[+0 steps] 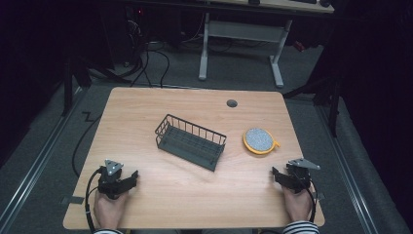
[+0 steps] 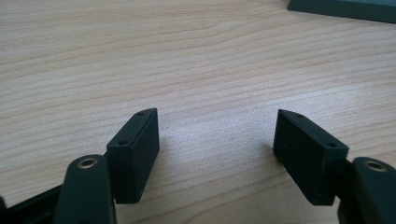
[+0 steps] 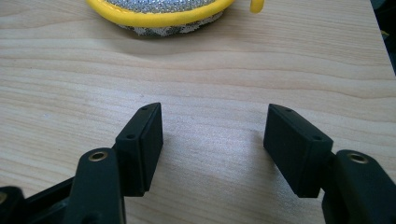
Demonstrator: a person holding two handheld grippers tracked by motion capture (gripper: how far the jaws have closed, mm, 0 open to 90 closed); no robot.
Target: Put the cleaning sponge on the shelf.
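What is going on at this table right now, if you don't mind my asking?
A person holds the left gripper and the right gripper low over the near corners of the light wooden table, both with jaws open and nothing between them. Nothing is being handled yet. A dark wire basket sits empty mid-table, and a round silver scouring pad with a yellow rim lies apart to its right, just ahead of the right gripper.
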